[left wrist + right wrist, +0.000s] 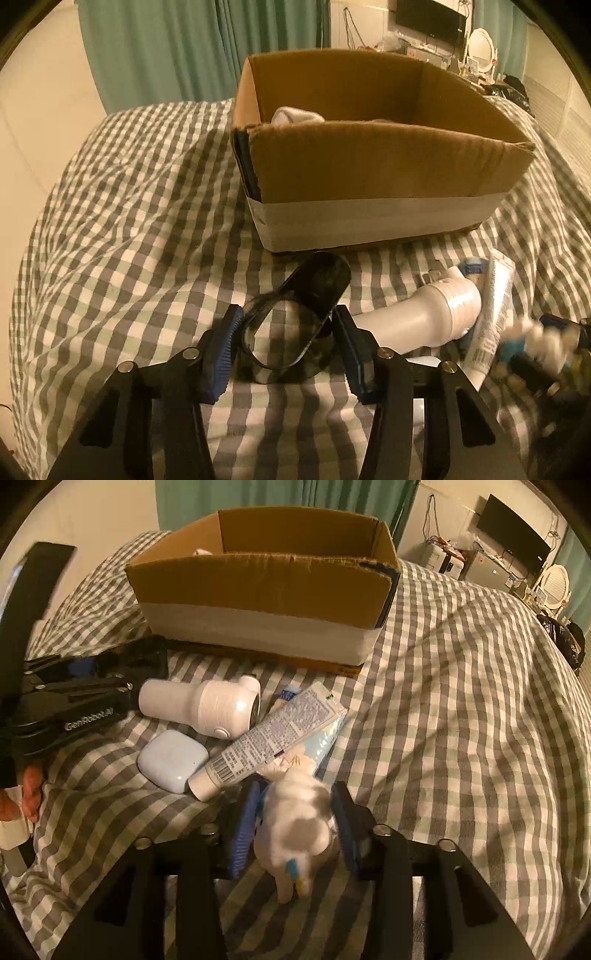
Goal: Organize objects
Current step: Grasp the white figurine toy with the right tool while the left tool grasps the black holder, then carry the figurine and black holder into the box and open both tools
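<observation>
Both grippers pointed steeply down at the bed (461, 686). The left gripper (286, 325) clamped a dark case (295, 314); the right gripper (297, 812) squeezed a white toy (299, 830), with the box (266, 587) at 12 o'clock.

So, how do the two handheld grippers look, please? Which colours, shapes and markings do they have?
The left gripper and the right gripper look alike: black angular linkage arms with round silver pivot bolts, and ribbed blue pads on the fingers. In the right wrist view, the left gripper's black body carries white lettering.
</observation>
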`<state>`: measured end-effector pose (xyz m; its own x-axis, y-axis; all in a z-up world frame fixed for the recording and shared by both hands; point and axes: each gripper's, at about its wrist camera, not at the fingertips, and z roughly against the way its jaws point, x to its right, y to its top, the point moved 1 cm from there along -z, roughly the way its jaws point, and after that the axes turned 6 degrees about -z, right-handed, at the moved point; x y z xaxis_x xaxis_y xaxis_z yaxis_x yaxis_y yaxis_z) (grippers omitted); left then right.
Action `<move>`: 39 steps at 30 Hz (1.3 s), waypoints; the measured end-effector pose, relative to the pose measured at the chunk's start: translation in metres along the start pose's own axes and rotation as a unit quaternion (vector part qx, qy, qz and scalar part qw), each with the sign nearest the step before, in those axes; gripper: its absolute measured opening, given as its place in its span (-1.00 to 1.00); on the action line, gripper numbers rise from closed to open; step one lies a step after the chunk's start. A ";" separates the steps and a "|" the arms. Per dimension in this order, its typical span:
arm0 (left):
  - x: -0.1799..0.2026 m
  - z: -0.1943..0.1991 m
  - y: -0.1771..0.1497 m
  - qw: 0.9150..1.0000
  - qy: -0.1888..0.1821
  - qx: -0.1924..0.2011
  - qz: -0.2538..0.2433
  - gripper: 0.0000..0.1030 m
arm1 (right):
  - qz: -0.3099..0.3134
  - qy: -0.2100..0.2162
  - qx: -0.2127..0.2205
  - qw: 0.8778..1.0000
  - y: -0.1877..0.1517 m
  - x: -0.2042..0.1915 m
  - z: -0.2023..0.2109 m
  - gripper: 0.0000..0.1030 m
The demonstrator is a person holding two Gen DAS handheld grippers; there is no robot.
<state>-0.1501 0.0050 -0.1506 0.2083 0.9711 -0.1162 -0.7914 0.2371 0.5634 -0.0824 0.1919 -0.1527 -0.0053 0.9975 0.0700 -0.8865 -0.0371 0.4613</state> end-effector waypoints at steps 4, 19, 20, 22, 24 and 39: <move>0.002 0.018 -0.006 1.000 0.002 0.022 0.003 -0.04 | 0.000 0.000 -0.013 1.000 -0.004 0.000 -0.007 -0.05; 0.001 0.054 -0.022 0.999 -0.016 0.023 0.024 -0.42 | -0.024 0.032 0.041 0.998 0.001 0.007 0.025 -0.05; 0.002 0.057 -0.022 0.999 -0.018 0.025 0.023 -0.42 | -0.026 0.033 0.042 0.998 0.001 0.009 0.027 -0.05; 0.003 0.062 -0.021 0.999 -0.021 0.031 0.022 -0.43 | -0.028 0.038 0.047 0.998 0.001 0.011 0.032 -0.05; 0.001 0.068 -0.018 0.999 -0.022 0.039 0.021 -0.43 | -0.032 0.041 0.055 0.997 0.003 0.013 0.040 -0.05; -0.007 0.174 0.056 0.985 -0.034 0.167 0.020 -0.43 | 0.003 0.036 0.153 0.988 0.068 -0.004 0.129 -0.05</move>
<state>-0.0962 0.0066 0.0239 0.2273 0.9730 -0.0400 -0.5697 0.1662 0.8049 -0.0831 0.1775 -0.0080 -0.0530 0.9985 0.0159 -0.7045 -0.0487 0.7080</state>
